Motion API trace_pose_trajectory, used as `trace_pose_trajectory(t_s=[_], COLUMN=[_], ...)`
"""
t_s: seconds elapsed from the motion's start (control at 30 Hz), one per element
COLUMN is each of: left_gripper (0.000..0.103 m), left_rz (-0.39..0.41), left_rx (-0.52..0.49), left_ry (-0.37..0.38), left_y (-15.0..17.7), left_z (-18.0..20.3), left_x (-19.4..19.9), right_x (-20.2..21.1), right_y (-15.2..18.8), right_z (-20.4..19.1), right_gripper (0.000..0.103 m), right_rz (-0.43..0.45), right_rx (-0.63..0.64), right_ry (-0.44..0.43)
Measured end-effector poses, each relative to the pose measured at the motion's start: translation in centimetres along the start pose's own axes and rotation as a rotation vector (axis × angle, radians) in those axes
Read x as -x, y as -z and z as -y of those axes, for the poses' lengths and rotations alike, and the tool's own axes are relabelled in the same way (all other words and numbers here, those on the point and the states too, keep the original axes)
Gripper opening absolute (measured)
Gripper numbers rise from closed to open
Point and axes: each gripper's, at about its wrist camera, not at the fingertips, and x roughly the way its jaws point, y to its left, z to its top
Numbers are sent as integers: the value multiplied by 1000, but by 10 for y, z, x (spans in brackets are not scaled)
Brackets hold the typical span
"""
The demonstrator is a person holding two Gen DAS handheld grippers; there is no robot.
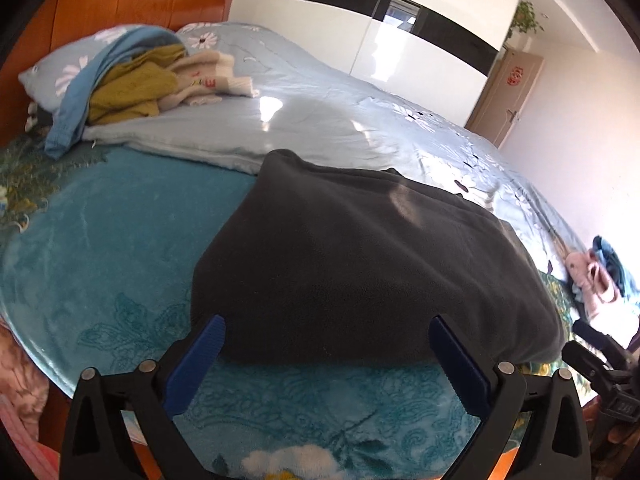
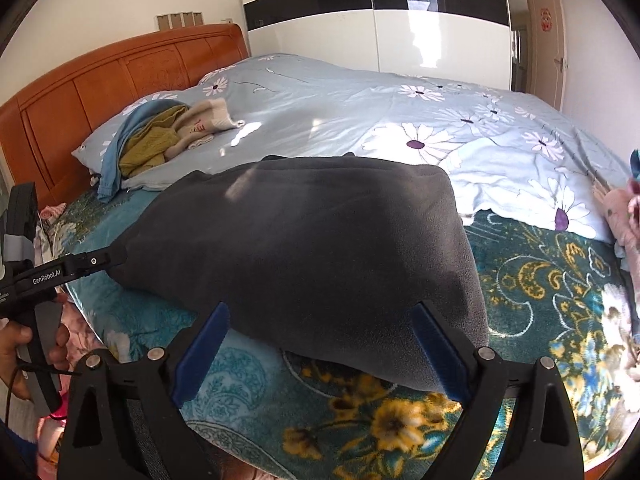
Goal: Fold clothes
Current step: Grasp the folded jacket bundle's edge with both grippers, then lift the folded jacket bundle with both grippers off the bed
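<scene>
Left wrist view: left gripper (image 1: 326, 330) spread wide, nothing held, blue ribbed fingers (image 1: 200, 360) flanking the near edge of the dark grey fleece garment (image 1: 360, 256) without pressing on it. Folded into a thick, soft-cornered block, matte and fuzzy, lying on the teal plush blanket (image 1: 100, 240) with its embossed floral pattern. Behind it a smooth, glossy pale blue duvet (image 1: 320, 112) printed with daisies; at the orange wooden headboard (image 1: 120, 0) a loose pile of clothes (image 1: 140, 80), blue, mustard and cream. Right wrist view: right gripper (image 2: 320, 318) likewise wide apart and empty, blue fingers (image 2: 436, 348) on either side of the garment's near right corner, that corner slightly overhanging the gap between them. Same grey fleece block (image 2: 320, 240) on the blanket (image 2: 540, 288), here showing yellow flowers. At far left, the other handheld tool in a hand (image 2: 24, 344), its black tip just beside the garment's left edge.
</scene>
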Motion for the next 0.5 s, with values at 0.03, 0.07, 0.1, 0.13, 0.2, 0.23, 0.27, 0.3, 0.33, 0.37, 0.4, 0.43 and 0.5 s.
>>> trace_pose_trajectory(t_s=[0.03, 0.07, 0.1, 0.13, 0.2, 0.23, 0.27, 0.3, 0.33, 0.37, 0.4, 0.43, 0.5], left_gripper=[103, 103, 103, 103, 103, 103, 103, 103, 103, 103, 103, 103, 103], left_rz=[3, 6, 9, 10, 16, 12, -1, -19, -35, -51, -73, -96, -161], left_rx=[-9, -18, -24, -6, 54, 87, 129, 168, 200, 233, 257, 282, 325], left_ry=[-2, -4, -7, -17, -17, -8, 6, 29, 61, 113, 155, 194, 227], left_y=[0, 1, 1, -1, -6, -10, -14, -19, -24, -28, -30, -33, -35], left_z=[2, 4, 5, 0, -19, -28, -42, -55, -65, -75, -83, -90, -97], left_x=[1, 2, 3, 4, 7, 8, 8, 5, 2, -2, -8, -14, -32], right_x=[1, 2, 2, 2, 5, 7, 7, 6, 2, -2, -7, -12, -24], right_y=[0, 1, 2, 3, 6, 9, 13, 17, 20, 24, 29, 34, 43], right_z=[-2, -2, -1, 0, 9, 16, 30, 45, 62, 79, 95, 108, 127], right_gripper=[103, 103, 103, 103, 103, 103, 103, 103, 103, 103, 103, 103, 103], right_rz=[1, 1, -2, -5, -2, 6, 6, 4, -8, -15, -16, -16, -28], right_rx=[6, 8, -1, -10, -49, -82, -144, -211, -290, -374, -454, -520, -641], right_ry=[1, 1, 4, 7, -5, -24, -49, -76, -103, -131, -171, -211, -310])
